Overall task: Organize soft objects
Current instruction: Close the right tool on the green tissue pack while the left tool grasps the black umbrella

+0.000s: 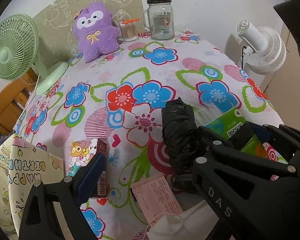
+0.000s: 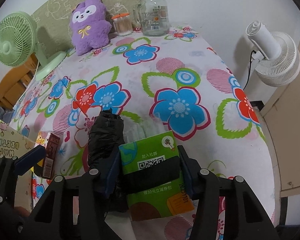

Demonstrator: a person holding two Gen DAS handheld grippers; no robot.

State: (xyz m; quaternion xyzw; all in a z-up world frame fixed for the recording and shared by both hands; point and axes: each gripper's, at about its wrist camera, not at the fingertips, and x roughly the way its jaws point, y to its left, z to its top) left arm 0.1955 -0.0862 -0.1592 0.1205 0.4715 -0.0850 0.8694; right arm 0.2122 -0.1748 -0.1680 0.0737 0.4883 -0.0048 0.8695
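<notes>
The right claw [image 2: 150, 170] is clenched on a green tissue pack [image 2: 150, 156], a black bag roll [image 2: 106, 138] touching its left. The left claw [image 1: 150, 172] stands released around that roll; a pink packet [image 1: 158, 194] is partly hidden.

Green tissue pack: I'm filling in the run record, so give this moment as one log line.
right gripper: closed on green tissue pack | left gripper: open, empty | black bag roll: beside pack, on floral cloth

The middle of the flowered tablecloth [image 2: 150, 66] lies bare, giving free passage. Far edge is blocked by a purple plush [image 2: 89, 24], cotton-swab jar [image 2: 123, 26] and glass mug jar [image 2: 155, 16]; a green fan [image 2: 12, 40] stands far left. Near, a black bag roll [image 2: 106, 138], green tissue pack [image 2: 156, 172] and small carton [image 2: 51, 154] crowd together.
</notes>
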